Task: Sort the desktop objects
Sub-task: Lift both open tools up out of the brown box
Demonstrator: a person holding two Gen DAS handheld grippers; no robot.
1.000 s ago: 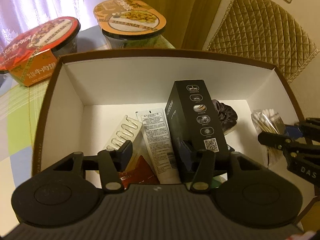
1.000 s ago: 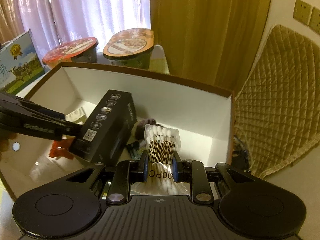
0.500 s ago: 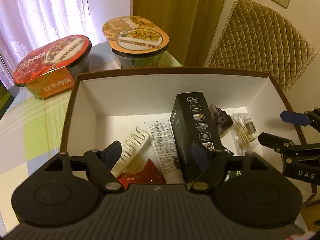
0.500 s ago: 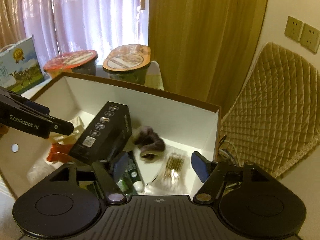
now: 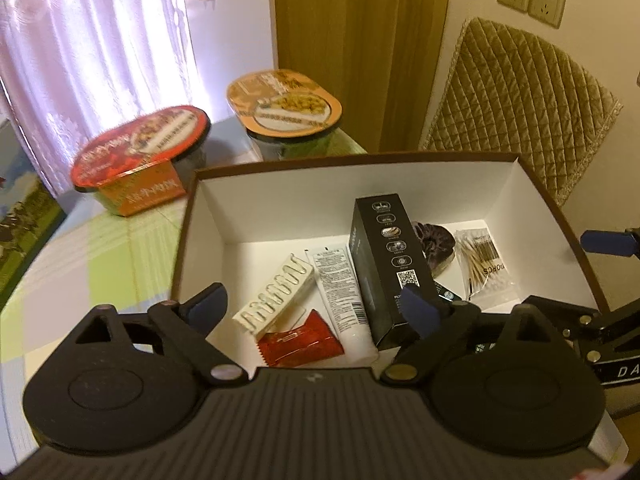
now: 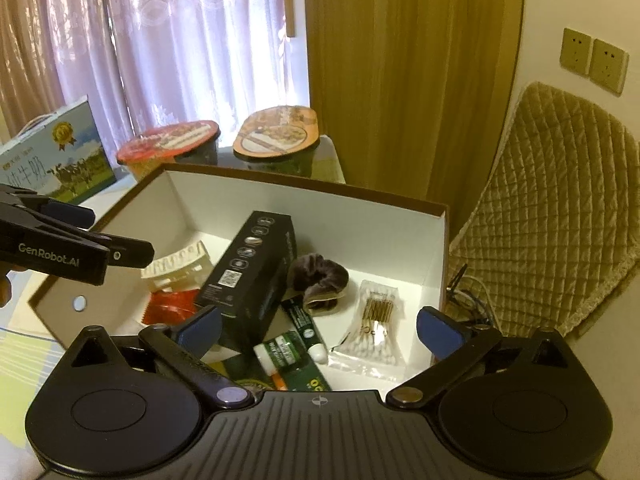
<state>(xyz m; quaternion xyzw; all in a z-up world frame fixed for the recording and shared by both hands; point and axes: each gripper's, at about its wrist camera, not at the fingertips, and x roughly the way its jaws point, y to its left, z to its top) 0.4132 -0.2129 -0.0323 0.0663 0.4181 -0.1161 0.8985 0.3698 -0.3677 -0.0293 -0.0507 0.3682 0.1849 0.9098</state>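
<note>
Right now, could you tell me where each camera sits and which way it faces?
Left wrist: on the left gripper, looking down into the cardboard box; its own opening fingers show, empty, the right gripper at the edge.
Right wrist: on the right gripper, looking into the box from its other side; jaws opening, empty.
Shared: black carton, cotton swab bag.

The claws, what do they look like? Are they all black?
Mostly. The left claw and right claw have black ribbed bodies, two round discs, silver pivot screws and blue pads on the fingers. One side reads "GenRobot.AI" in white letters.
</note>
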